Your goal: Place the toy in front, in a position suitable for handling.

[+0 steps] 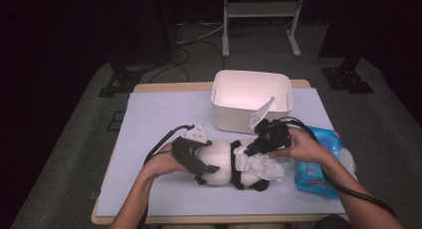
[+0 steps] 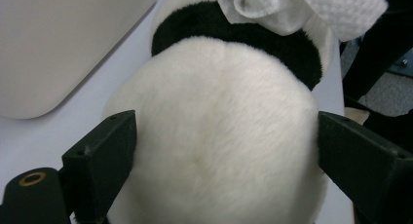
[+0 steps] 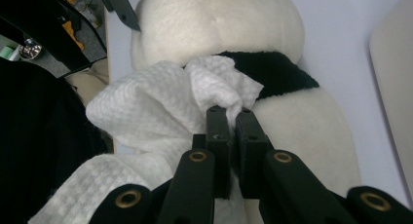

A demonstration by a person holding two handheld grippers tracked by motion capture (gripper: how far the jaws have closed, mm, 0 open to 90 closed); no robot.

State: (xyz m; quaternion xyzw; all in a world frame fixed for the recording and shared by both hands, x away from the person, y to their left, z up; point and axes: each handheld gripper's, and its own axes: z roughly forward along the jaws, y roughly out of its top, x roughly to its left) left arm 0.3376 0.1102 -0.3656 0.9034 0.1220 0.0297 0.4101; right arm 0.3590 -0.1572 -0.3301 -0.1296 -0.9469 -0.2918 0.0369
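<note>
A plush panda [image 1: 221,171] lies on its side on the pale mat, white body toward the left. My left gripper [image 1: 209,159] has its jaws set wide on either side of that white rump [image 2: 219,126]; the fur reaches both pads but does not look squeezed. My right gripper [image 1: 247,150] is shut on a white textured wipe [image 3: 146,107], its tips [image 3: 231,112] pinching the cloth against the panda's black band [image 3: 277,75]. The bunched wipe [image 1: 263,167] drapes over the panda's front half, and a corner of that wipe [image 2: 311,7] hangs beyond the black band.
A white empty bin [image 1: 251,97] stands just behind the hands. A blue pack of wipes [image 1: 318,164] lies at the right, under the right forearm. The pale mat [image 1: 159,114] covers the tabletop, with bare room at the left and front.
</note>
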